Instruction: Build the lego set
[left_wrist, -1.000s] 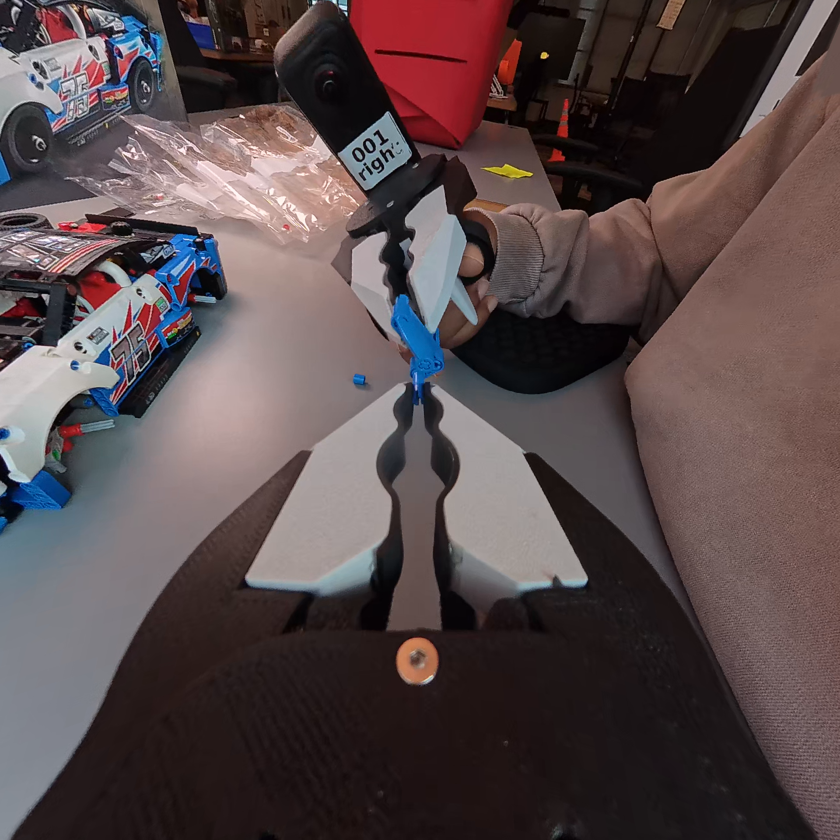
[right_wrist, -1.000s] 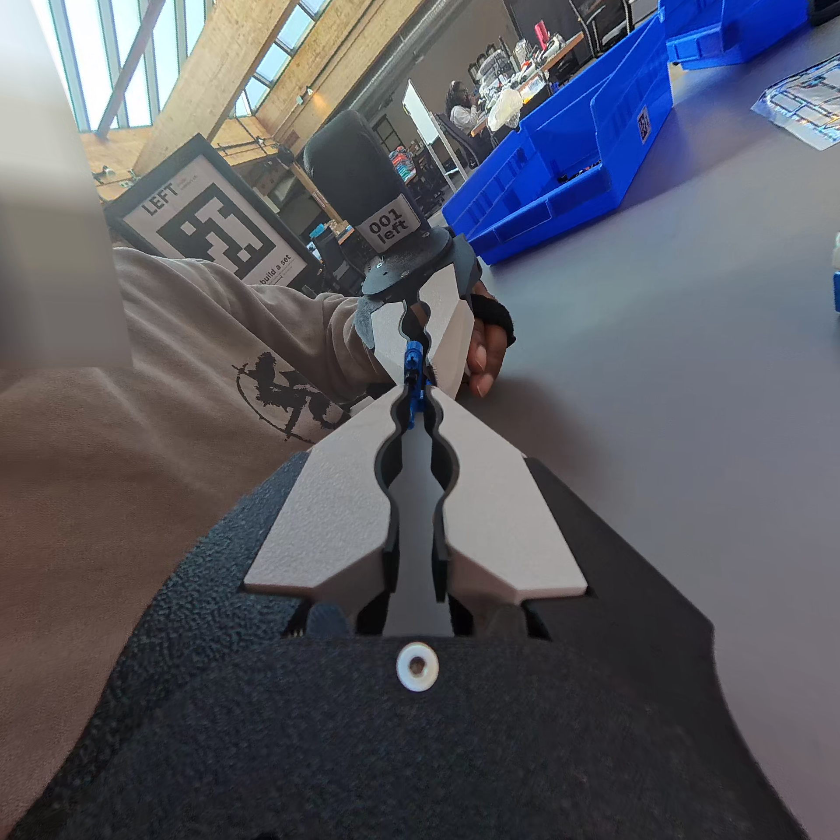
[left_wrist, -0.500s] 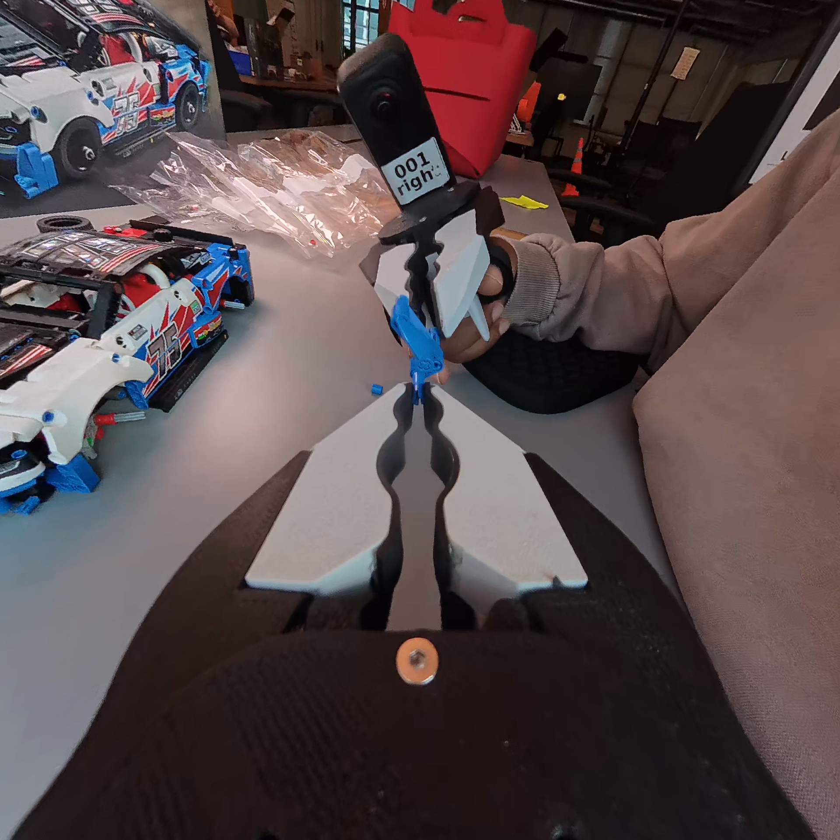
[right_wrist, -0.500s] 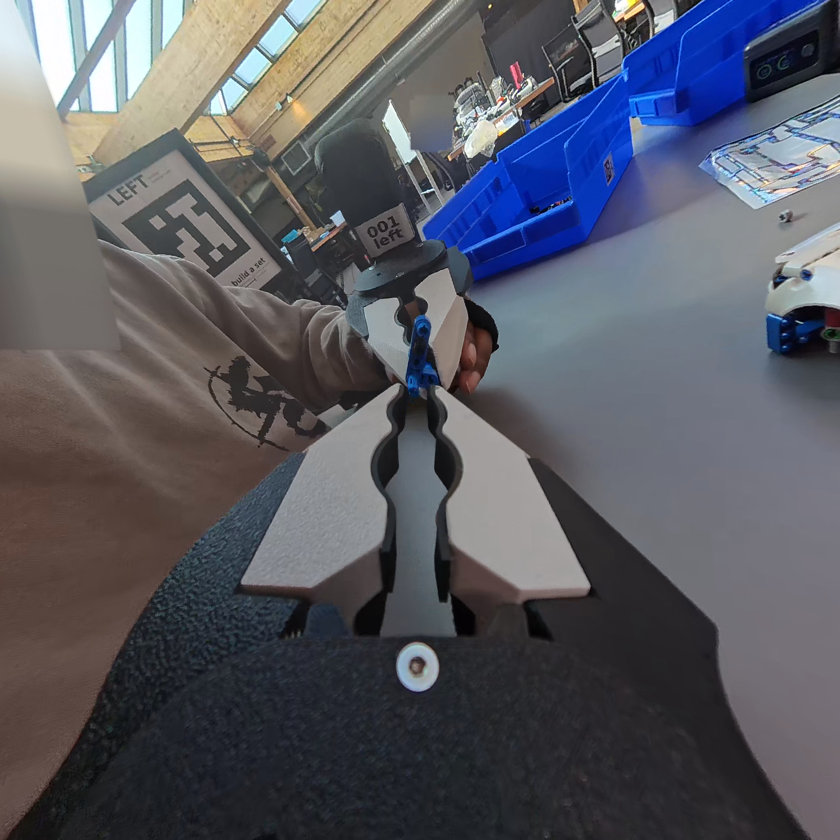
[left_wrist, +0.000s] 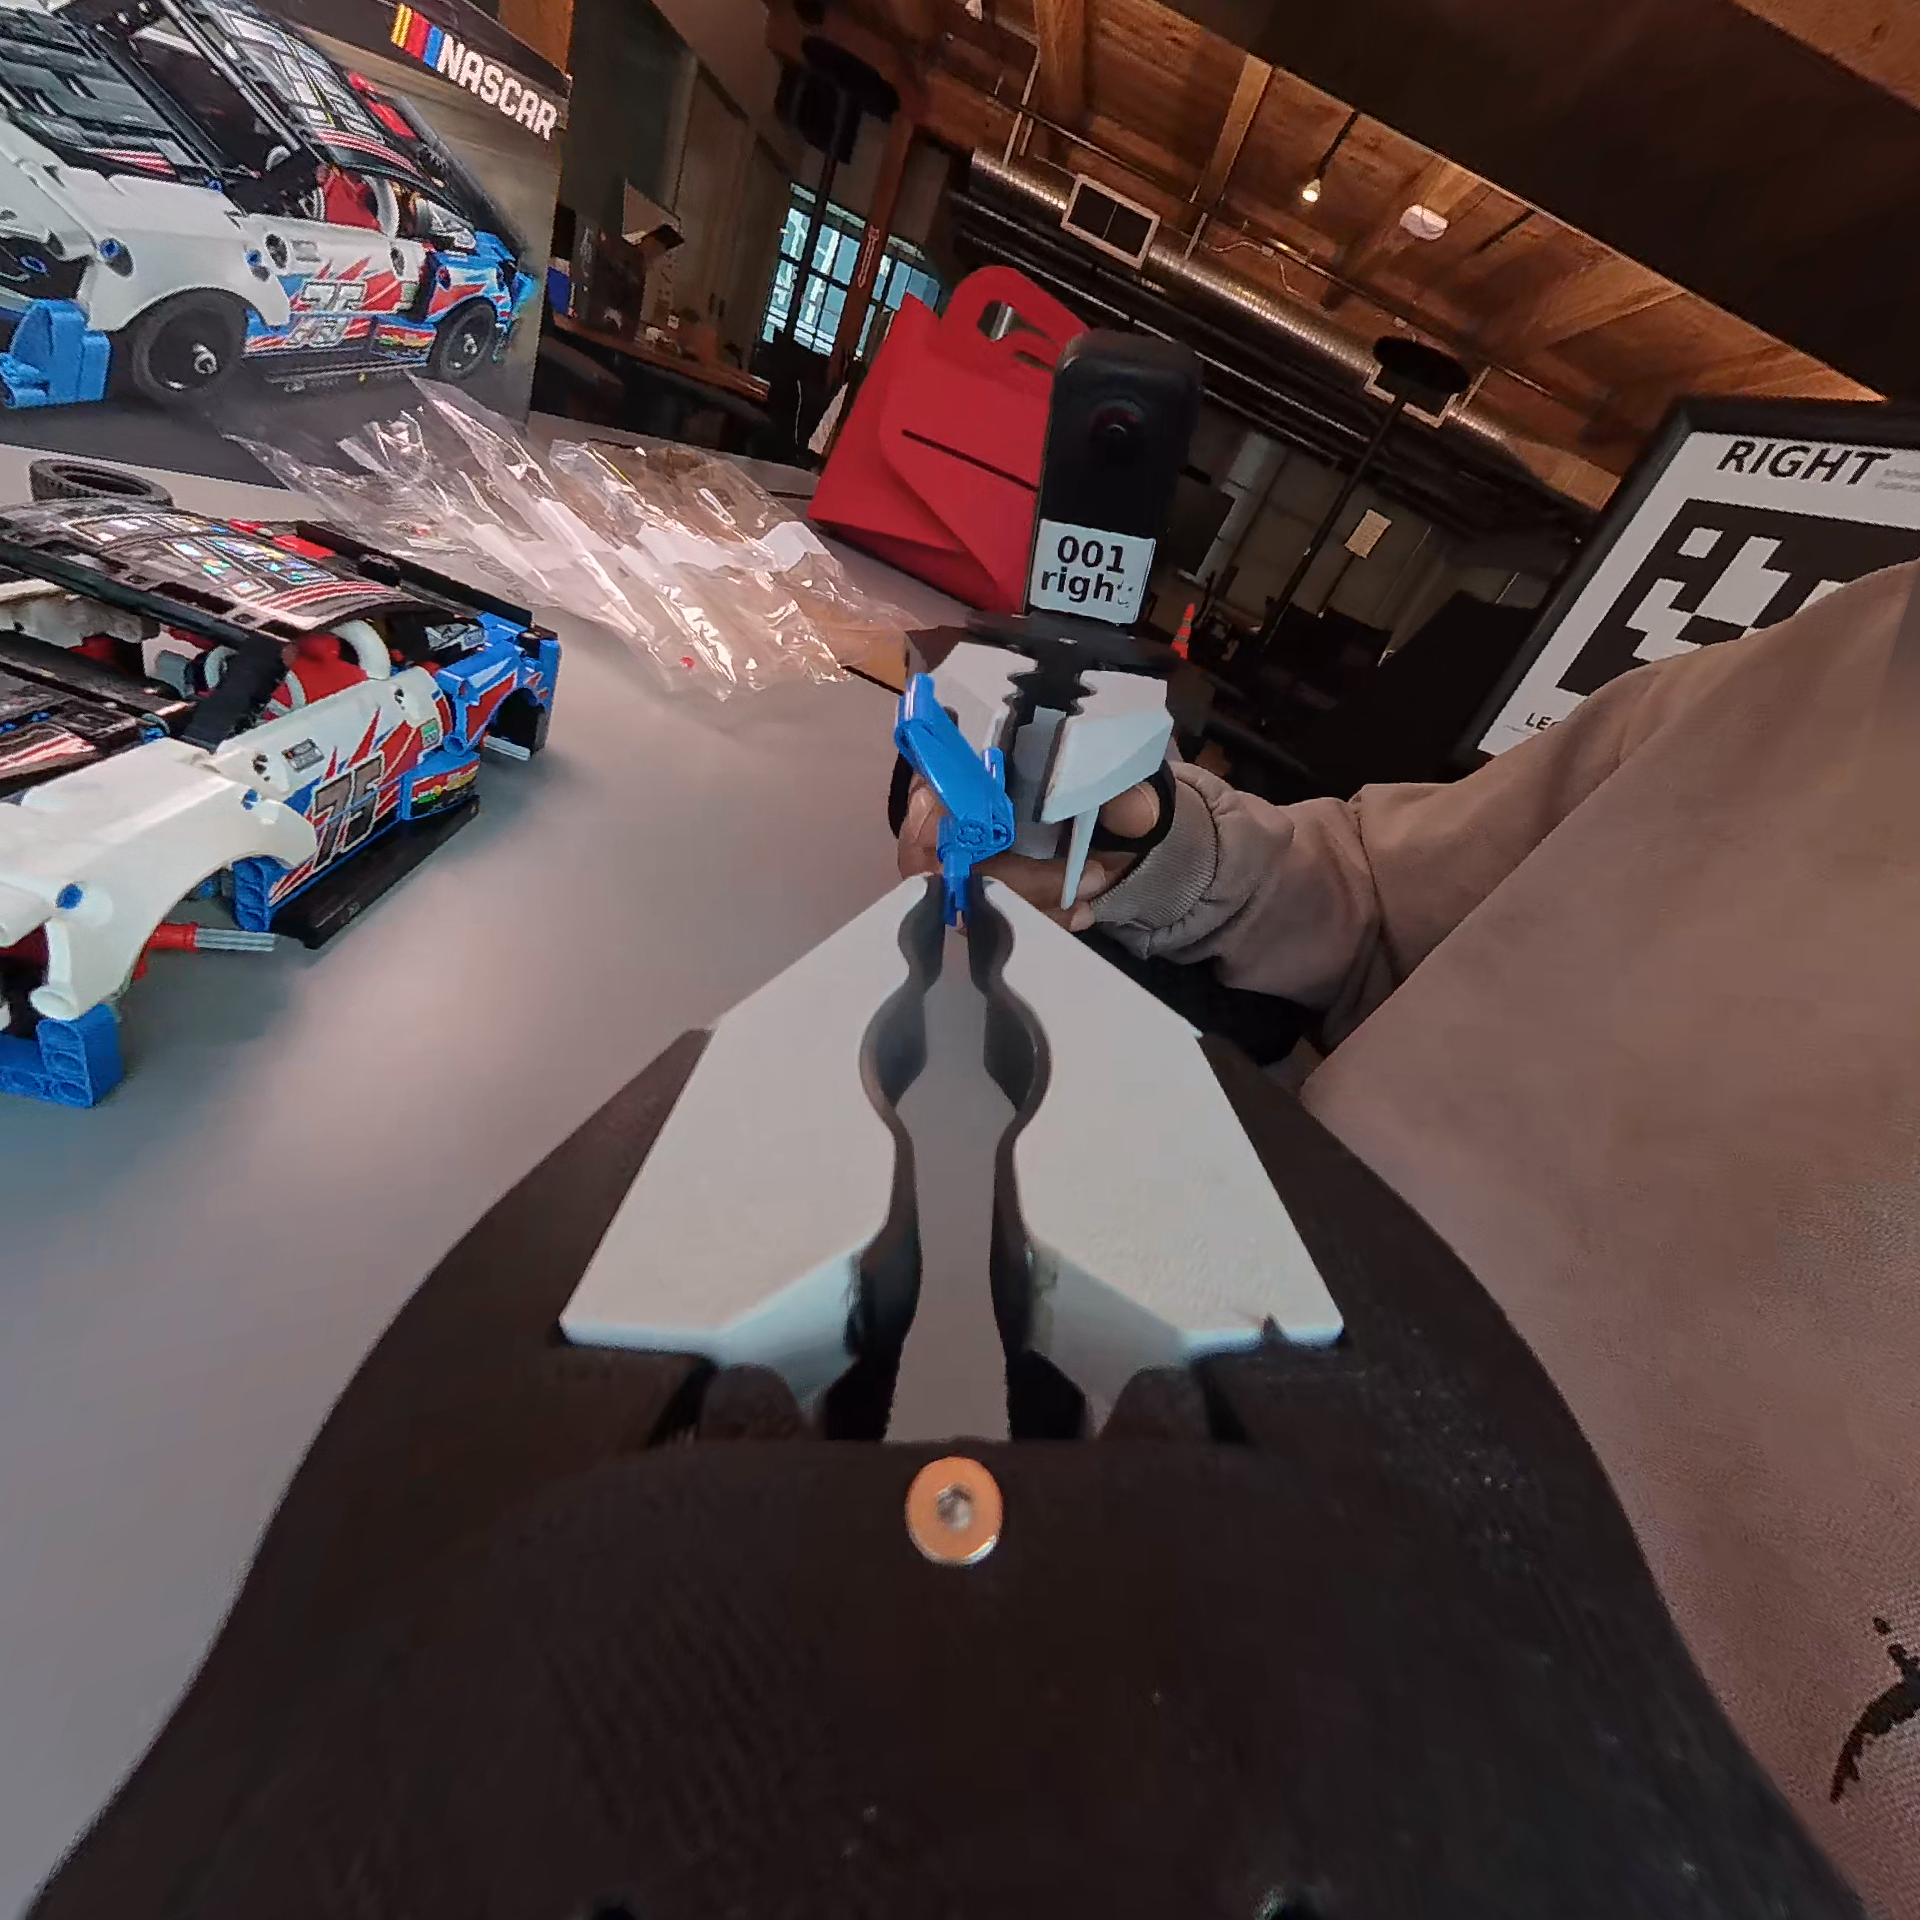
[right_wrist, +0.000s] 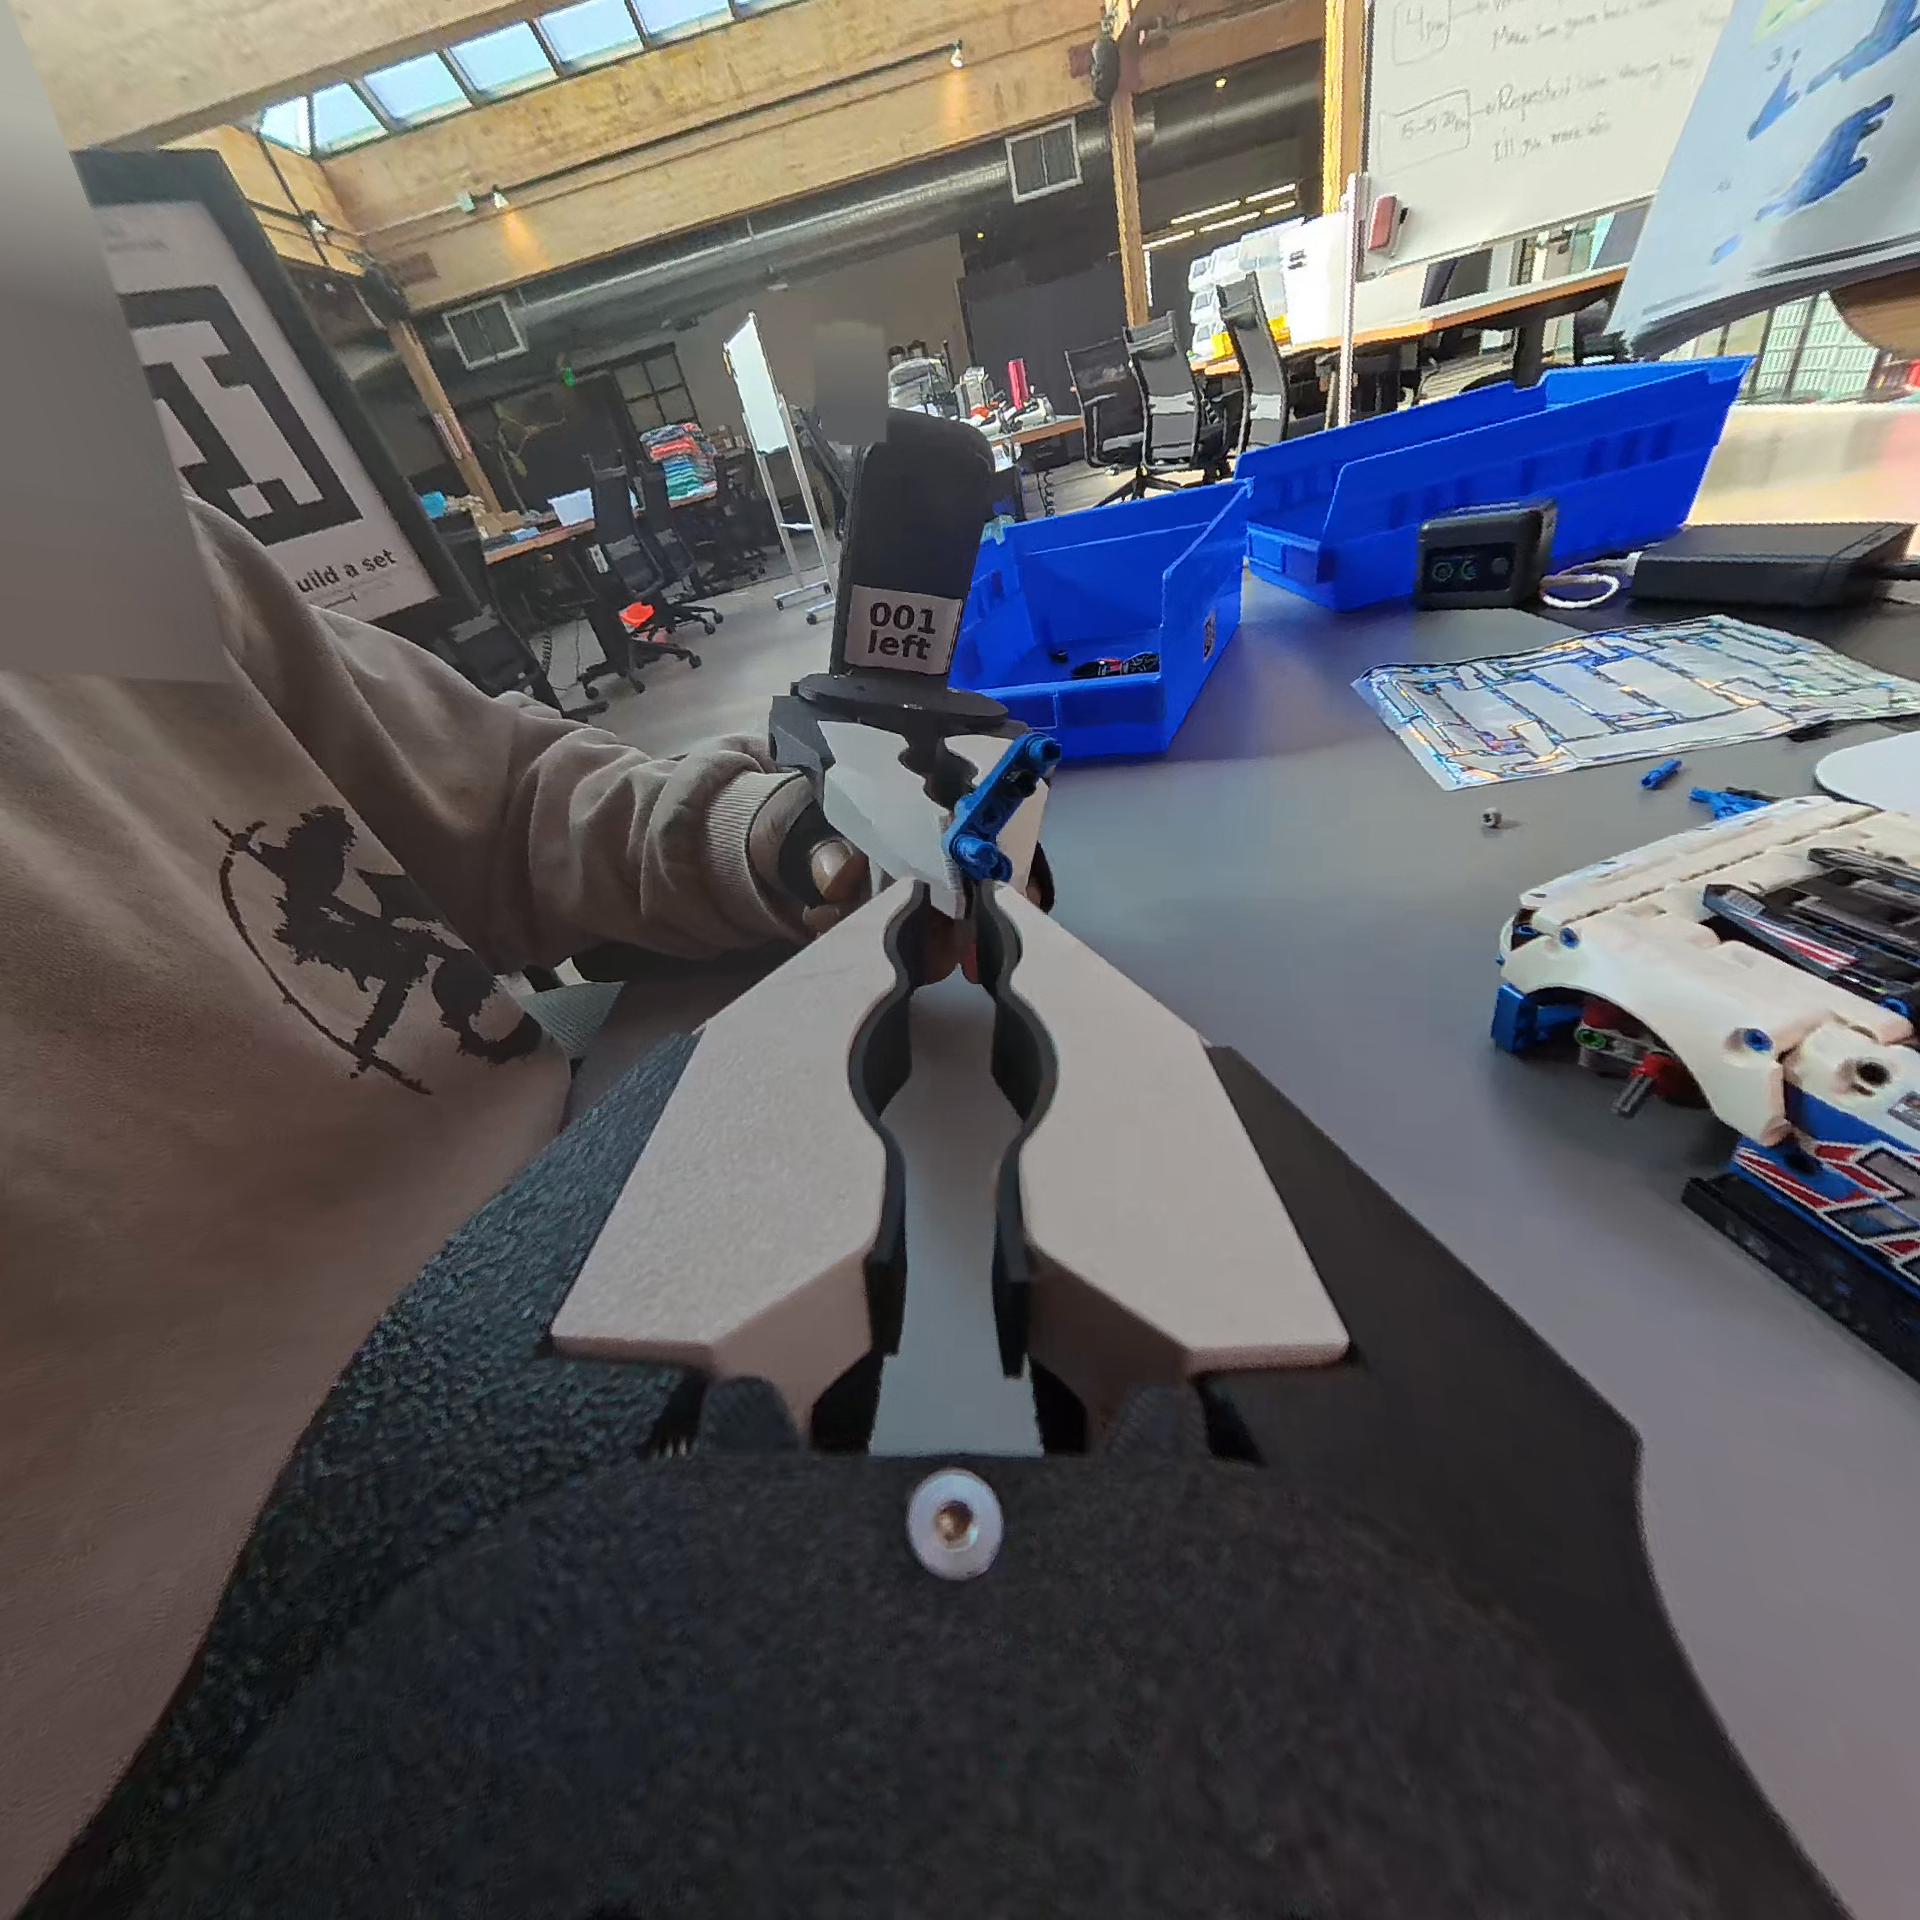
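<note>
My left gripper (left_wrist: 956, 891) is shut on the lower end of a blue lego beam piece (left_wrist: 951, 774), held above the grey table. The beam leans up and to the left in the left wrist view. In the right wrist view the same piece (right_wrist: 997, 805) leans up to the right, just past my right gripper (right_wrist: 951, 896). The right jaws stand nearly together with nothing blue between them. The two grippers face each other tip to tip. The partly built white, blue and red lego car (left_wrist: 260, 748) sits on the table and also shows in the right wrist view (right_wrist: 1714, 987).
The set's box (left_wrist: 260, 208), clear plastic bags (left_wrist: 623, 551), a loose tyre (left_wrist: 88, 480) and a red bag (left_wrist: 935, 478) stand behind the car. Blue bins (right_wrist: 1101, 623), a sticker sheet (right_wrist: 1621, 696), small loose parts (right_wrist: 1662, 771) and a black device (right_wrist: 1481, 566) lie farther out. Both grippers' tips are close together, under 4 cm apart.
Both grippers have lifted and turned, bringing the car into the right view. The blue piece has swung sideways out of the right gripper's tips and stays in the left gripper.
</note>
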